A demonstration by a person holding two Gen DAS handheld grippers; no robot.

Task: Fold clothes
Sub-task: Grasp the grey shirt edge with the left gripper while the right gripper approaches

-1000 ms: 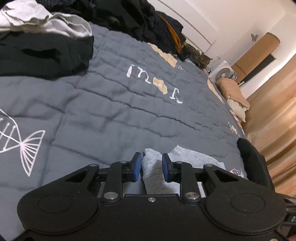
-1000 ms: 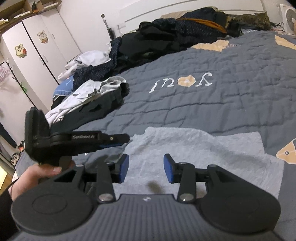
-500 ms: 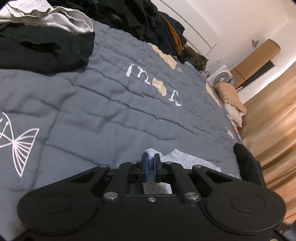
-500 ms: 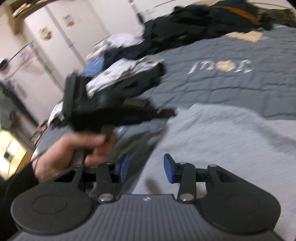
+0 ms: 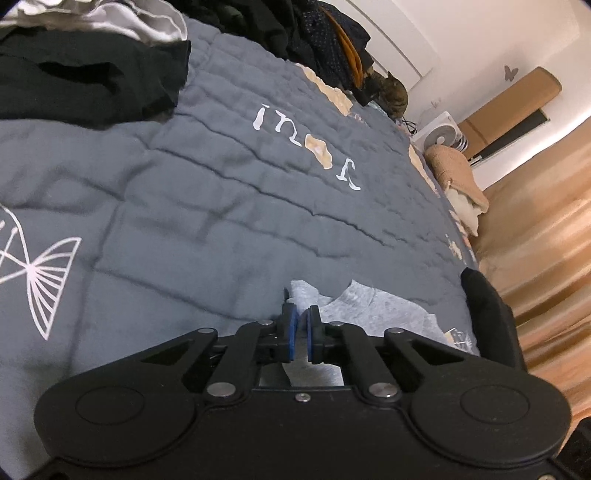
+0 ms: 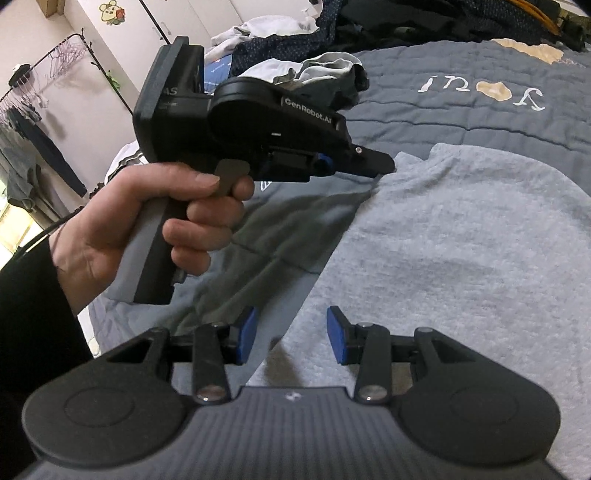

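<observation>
A light grey garment [image 6: 461, 251] lies spread on the dark grey quilt [image 5: 221, 192]. My left gripper [image 5: 303, 334] is shut on an edge of the grey garment [image 5: 373, 306], pinching a fold between its blue pads. In the right wrist view the left gripper [image 6: 384, 164] is held by a hand [image 6: 147, 221] and lifts the garment's left edge, so a flap hangs in shadow beneath it. My right gripper [image 6: 291, 334] hovers open low over the garment's near part, with nothing between its blue pads.
A pile of black, white and navy clothes [image 5: 92, 74] lies at the far side of the bed [image 6: 332, 33]. A cat [image 5: 391, 92] sits by the headboard, with a fan [image 5: 441, 134] beyond. A clothes rack [image 6: 33, 92] and wardrobe stand left.
My left gripper went from open around the garment's edge to shut on it, then lifted it. The right gripper stayed open and swung left, closer over the garment.
</observation>
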